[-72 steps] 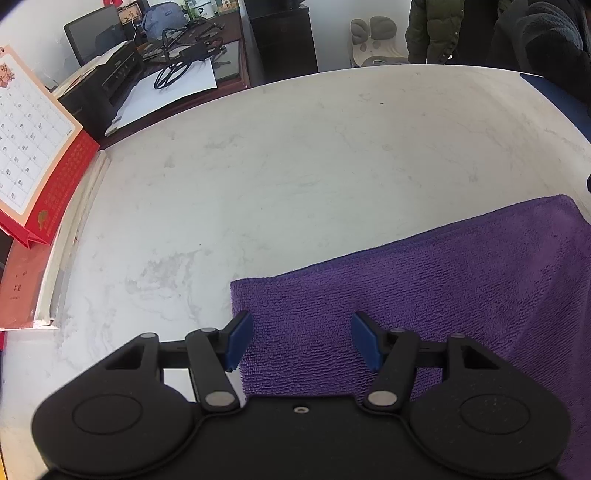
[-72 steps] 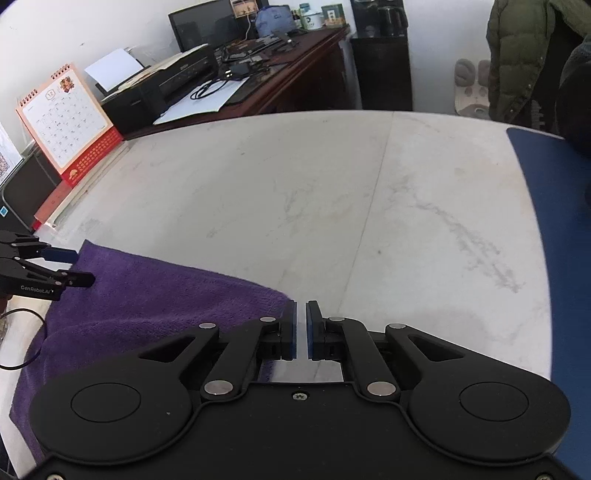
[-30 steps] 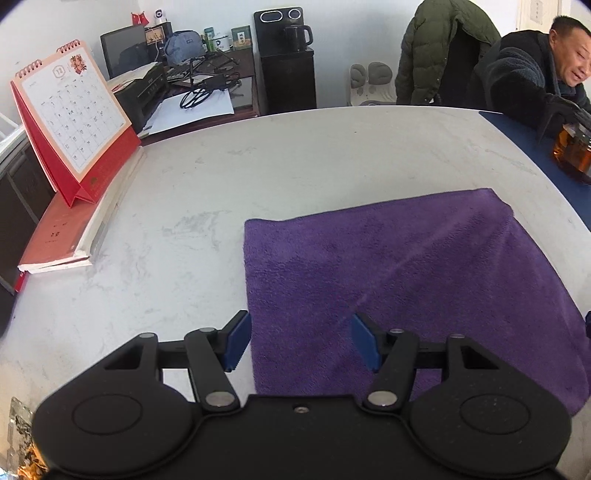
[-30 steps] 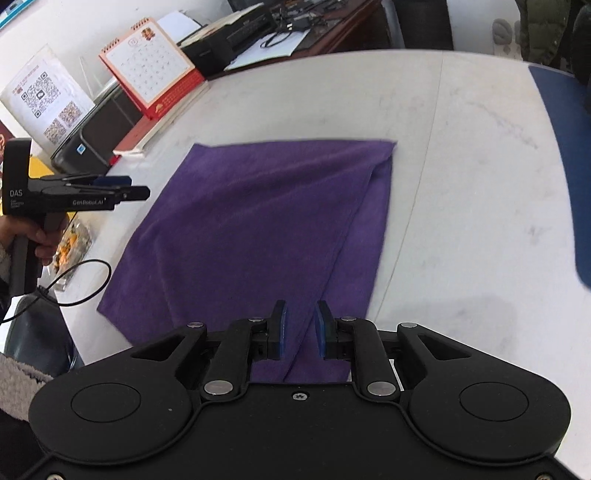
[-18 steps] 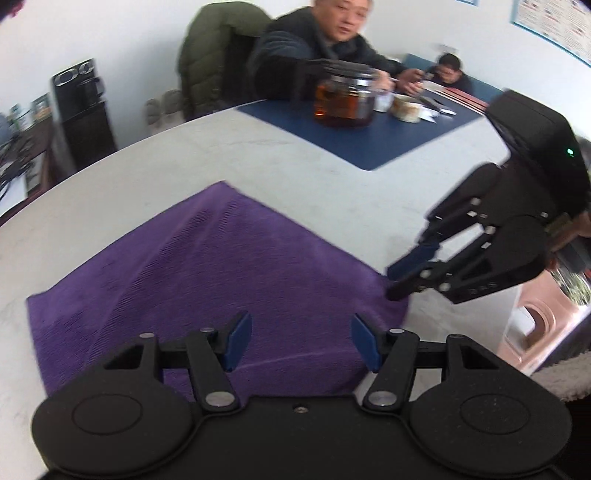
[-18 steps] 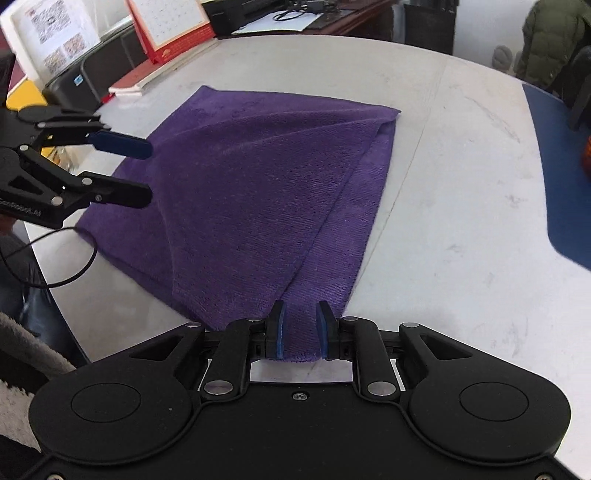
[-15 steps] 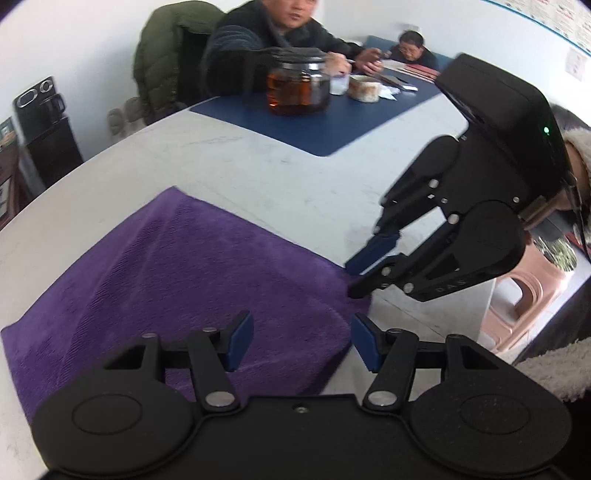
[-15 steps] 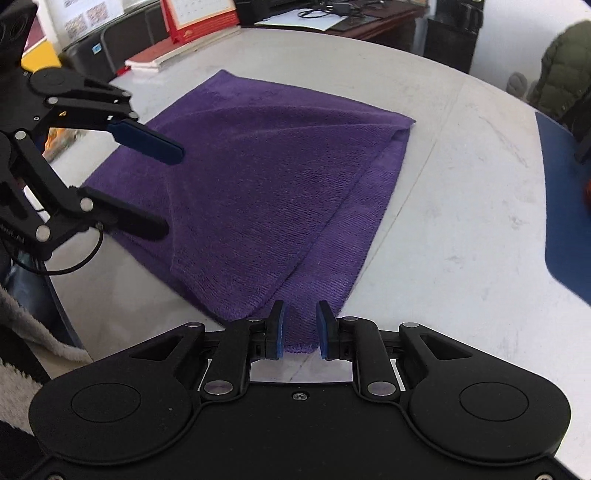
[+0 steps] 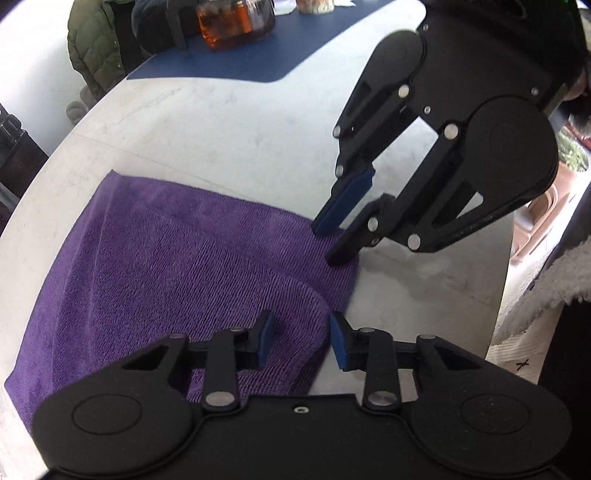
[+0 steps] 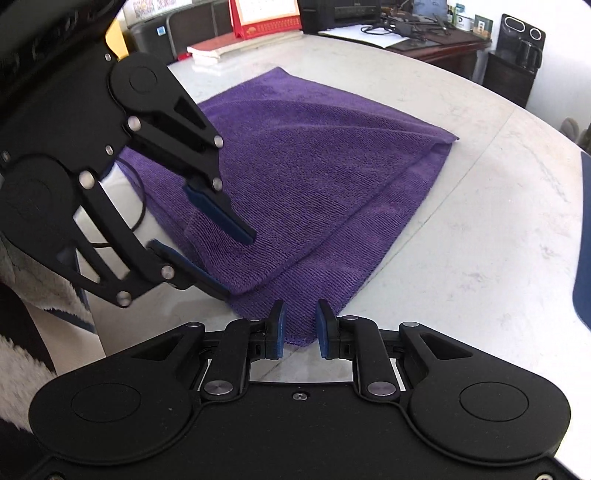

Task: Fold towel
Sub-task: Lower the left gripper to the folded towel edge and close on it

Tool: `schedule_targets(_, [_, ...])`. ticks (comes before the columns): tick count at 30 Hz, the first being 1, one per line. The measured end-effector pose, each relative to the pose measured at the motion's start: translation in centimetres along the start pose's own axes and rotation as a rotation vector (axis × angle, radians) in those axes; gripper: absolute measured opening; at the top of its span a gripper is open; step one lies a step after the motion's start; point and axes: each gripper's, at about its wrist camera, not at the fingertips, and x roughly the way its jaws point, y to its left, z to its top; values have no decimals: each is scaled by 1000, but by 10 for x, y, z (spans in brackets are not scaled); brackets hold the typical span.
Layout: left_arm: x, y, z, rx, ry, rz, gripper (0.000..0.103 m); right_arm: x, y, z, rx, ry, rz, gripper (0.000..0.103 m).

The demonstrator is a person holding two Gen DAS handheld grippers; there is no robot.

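- White marble bench [image 10: 480, 240] fills both wrist views, with a purple towel [image 10: 314, 177] spread across it near the rounded edge closest to the person.
- Beyond the towel, at the far side of the bench, a red desk calendar [image 10: 264, 18] stands beside a dark wooden desk [image 10: 443, 48] strewn with papers and cables.
- On the other side of the towel, a blue mat [image 9: 251, 59] lies on the bench and carries a glass teapot [image 9: 236, 22] of amber liquid; a green padded jacket [image 9: 96, 55] hangs behind it.
- The towel lies doubled, its upper layer forming a raised diagonal ridge that runs toward the near corner, while the lower layer shows along the right-hand edge in the right wrist view.
- The left gripper [image 9: 299, 339] points steeply down over the towel's near corner; its blue-padded fingers [image 9: 264, 341] are closing, with the fold of the upper layer between them, not yet pinched.
- The right gripper [image 10: 299, 328] holds a neighbouring corner of the towel; its fingers [image 10: 279, 328] stand narrow, with the cloth's tip running in between the pads.
- Each gripper appears in the other's camera, close together over the same end of the towel.
- A fleece sleeve [image 9: 546, 280] shows at the bench edge beside the towel.
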Motion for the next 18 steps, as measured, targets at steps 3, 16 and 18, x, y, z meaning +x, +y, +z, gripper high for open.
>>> schedule_targets(3, [1, 8, 0, -36, 13, -11, 13, -4, -2, -4, 4, -14, 18, 17])
schedule_targets(16, [13, 77, -20, -507, -49, -131, 8, -4, 2, -15, -8, -20, 23, 17])
schedule_targets(18, [13, 81, -25, -564, -65, -172, 6, -2, 4, -15, -16, -16, 17, 18])
